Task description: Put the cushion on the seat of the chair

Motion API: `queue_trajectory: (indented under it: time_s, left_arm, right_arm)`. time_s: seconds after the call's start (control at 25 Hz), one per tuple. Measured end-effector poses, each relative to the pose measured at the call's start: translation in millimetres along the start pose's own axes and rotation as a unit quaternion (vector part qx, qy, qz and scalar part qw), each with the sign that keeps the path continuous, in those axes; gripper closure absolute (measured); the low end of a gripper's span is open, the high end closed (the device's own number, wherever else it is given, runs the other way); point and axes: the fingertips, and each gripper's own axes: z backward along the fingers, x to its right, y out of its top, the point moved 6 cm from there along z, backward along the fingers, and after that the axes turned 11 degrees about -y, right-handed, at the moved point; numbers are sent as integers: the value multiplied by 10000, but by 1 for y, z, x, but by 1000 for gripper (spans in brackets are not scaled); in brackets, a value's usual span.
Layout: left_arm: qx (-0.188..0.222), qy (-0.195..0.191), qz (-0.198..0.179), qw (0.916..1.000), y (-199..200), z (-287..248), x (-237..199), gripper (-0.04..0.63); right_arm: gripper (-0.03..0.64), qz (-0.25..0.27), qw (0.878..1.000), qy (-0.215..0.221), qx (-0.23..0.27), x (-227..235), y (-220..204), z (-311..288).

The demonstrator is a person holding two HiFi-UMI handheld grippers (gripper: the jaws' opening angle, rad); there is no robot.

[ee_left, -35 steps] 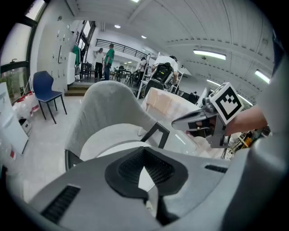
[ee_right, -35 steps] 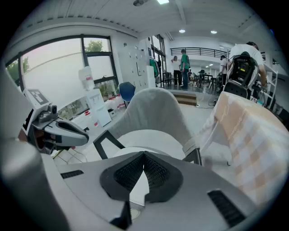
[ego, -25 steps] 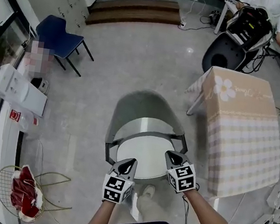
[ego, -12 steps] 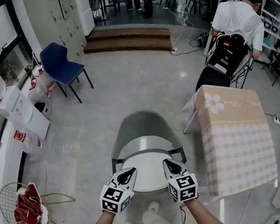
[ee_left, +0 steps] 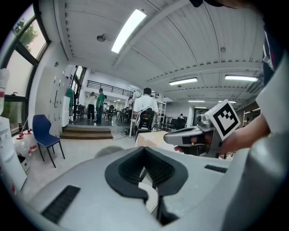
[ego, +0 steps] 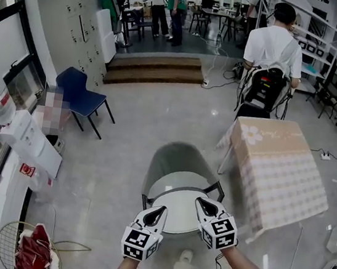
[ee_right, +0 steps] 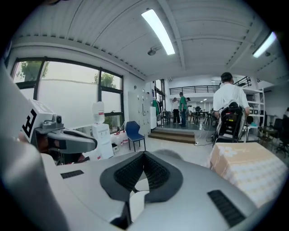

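A grey chair (ego: 173, 156) stands right below me, its curved back on the far side. A round white cushion (ego: 174, 207) lies flat on its seat. My left gripper (ego: 158, 211) hangs over the cushion's near left edge, shut and empty. My right gripper (ego: 200, 202) hovers over the near right edge, also shut with nothing in it. Neither touches the cushion. In the left gripper view the jaws (ee_left: 145, 149) meet at the tip and the right gripper (ee_left: 192, 135) shows beside them. The right gripper view shows its jaws (ee_right: 144, 153) closed and the left gripper (ee_right: 67, 137) at the left.
A table with a checked cloth (ego: 281, 171) stands close on the right. A blue chair (ego: 80, 97) is at the far left, wooden steps (ego: 156, 70) behind it. A person with a backpack (ego: 270, 52) stands beyond the table. A wire basket with red cloth (ego: 30, 254) sits near left.
Both grippers have risen off the cushion and come slightly toward me. The head view has tilted up, so more of the room beyond the chair shows.
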Motion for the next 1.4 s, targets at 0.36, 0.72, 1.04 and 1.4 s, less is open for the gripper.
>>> queue_trajectory:
  time_s: [0.36, 0.72, 1.04, 1.4]
  left_arm:
    - [264, -263, -290, 9989, 12, 58, 25, 591]
    - [507, -408, -424, 9970, 15, 108, 39, 591]
    - [632, -558, -611, 9946, 24, 115, 54, 591]
    - [710, -570, -665, 9936, 35, 109, 67, 591]
  right_arm:
    - [598, 1, 9988, -42, 493, -53, 27, 56]
    - [598, -55, 9961, -226, 851, -88, 40, 98]
    - [598, -189, 9937, -310, 1064, -95, 45, 120]
    - [598, -163, 9932, -291, 1117, -85, 52, 131]
